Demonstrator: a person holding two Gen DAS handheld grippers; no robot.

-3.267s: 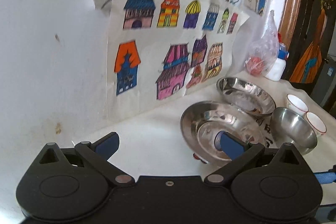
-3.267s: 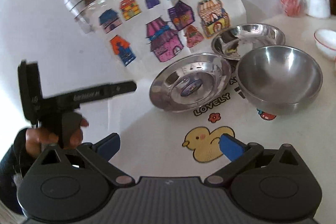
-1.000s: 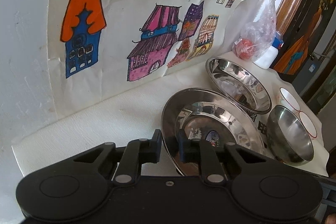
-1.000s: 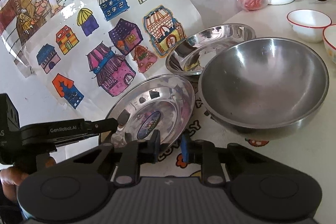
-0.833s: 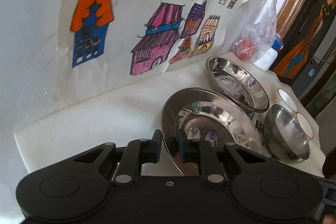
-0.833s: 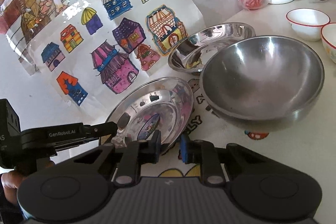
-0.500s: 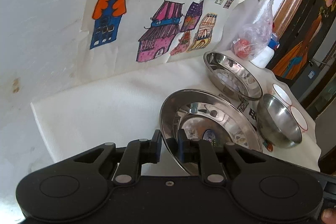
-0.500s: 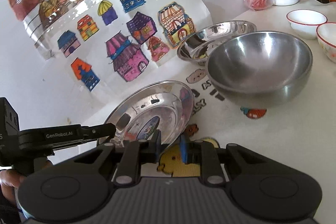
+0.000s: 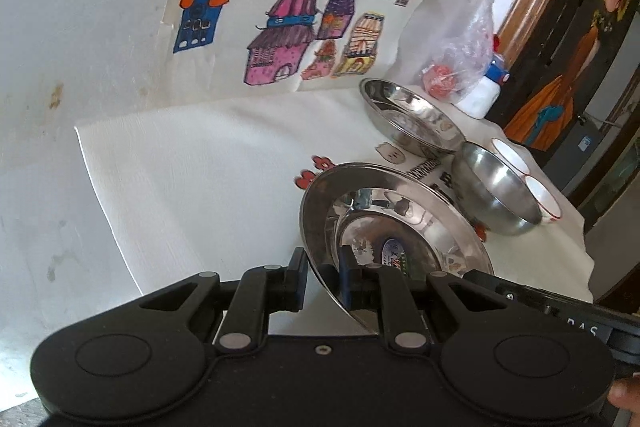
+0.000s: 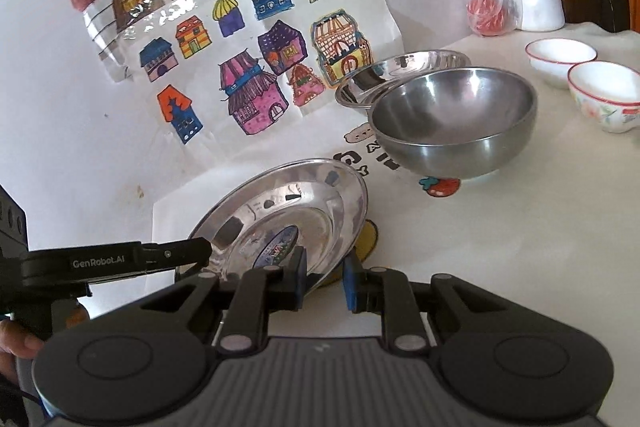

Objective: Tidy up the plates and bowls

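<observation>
Both claws are on the steel plate (image 10: 288, 215) here, one at each side of it: the left claw (image 9: 323, 277) pinches the rim on one edge, the right claw (image 10: 323, 277) pinches the opposite edge. The plate is tilted, hollow face turned up and toward the wall drawings (image 10: 256, 67), over the white worktop (image 10: 500, 247). Beyond it sit a deep steel bowl (image 10: 452, 119), touching a shallower steel dish (image 10: 400, 67) behind, and two white cups (image 10: 560, 57) well apart at right.

Bright daylight — fisheye-bent edges, perhaps slightly soft.
</observation>
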